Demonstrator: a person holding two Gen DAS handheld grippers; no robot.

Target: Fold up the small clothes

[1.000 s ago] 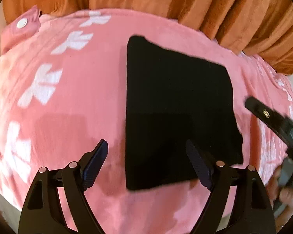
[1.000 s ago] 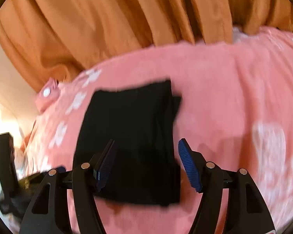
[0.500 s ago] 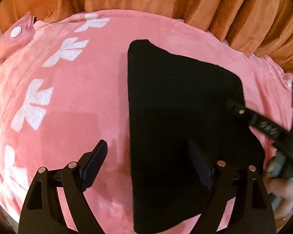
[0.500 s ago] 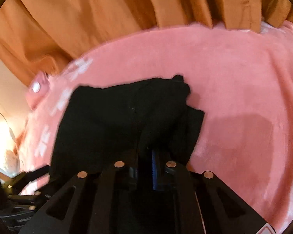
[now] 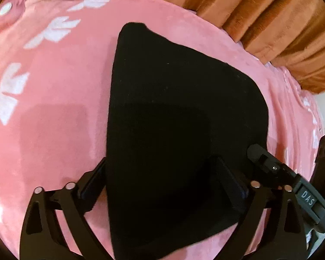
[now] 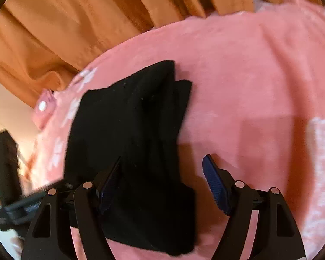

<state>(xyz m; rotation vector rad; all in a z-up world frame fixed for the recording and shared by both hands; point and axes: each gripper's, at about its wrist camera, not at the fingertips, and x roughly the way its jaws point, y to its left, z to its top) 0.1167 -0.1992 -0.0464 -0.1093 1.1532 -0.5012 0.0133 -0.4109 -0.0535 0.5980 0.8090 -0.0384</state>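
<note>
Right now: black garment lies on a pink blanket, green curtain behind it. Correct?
One thing is off: the curtain is orange, not green; the right wrist view shows it plainly. The black garment does lie on the pink blanket.

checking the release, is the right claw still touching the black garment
Cannot tell. In the right wrist view the right claw is opening astride the black garment; black pad against black cloth hides any gap or contact.

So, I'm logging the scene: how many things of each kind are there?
Black garment: 1
Pink blanket: 1
Orange curtain: 1
Grippers: 2, left gripper, right gripper, both with jaws opening
Total: 5
</note>
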